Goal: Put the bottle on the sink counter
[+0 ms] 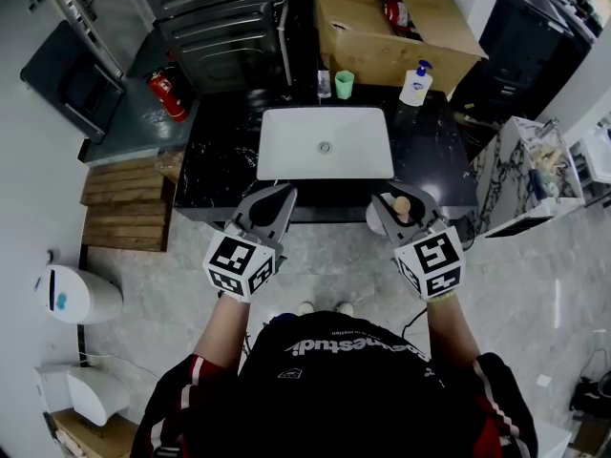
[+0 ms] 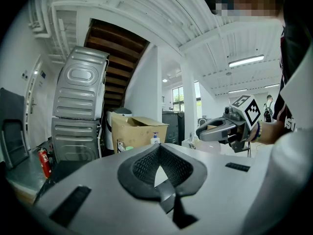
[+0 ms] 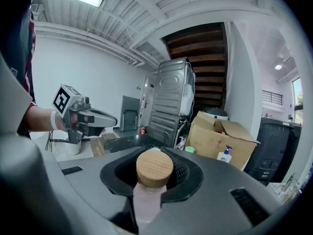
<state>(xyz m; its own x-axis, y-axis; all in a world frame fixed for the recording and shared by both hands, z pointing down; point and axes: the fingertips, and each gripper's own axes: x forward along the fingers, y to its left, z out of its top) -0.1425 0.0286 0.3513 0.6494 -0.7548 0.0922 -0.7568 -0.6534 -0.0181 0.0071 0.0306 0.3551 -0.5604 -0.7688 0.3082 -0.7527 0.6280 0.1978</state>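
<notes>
The fingers (image 3: 183,173) of the right gripper (image 1: 399,219) are clamped on a bottle (image 3: 146,199) with a pale pink body and a round wooden cap. In the right gripper view it stands upright between the ribbed black pads, with the cap rising above them. The fingers (image 2: 142,168) of the left gripper (image 1: 277,203) are closed tip to tip with nothing between them. In the head view the bottle (image 1: 402,203) is held in the air over the front edge of the black marbled surface (image 1: 439,151), at about 5 o'clock from the white basin (image 1: 325,143). The left gripper hangs at about 7 o'clock from the basin, level with the right one and well apart from it. At the back of the surface a green cup (image 1: 345,84) stands at 12 o'clock from the basin and a white pump dispenser (image 1: 415,84) at 1 o'clock. An open cardboard box (image 1: 382,27) sits behind them. Stacked grey machines (image 1: 220,17) stand at 11 o'clock, a red fire extinguisher (image 1: 168,95) at 10 o'clock, and a wooden pallet (image 1: 119,208) lies on the floor at 8 o'clock.
</notes>
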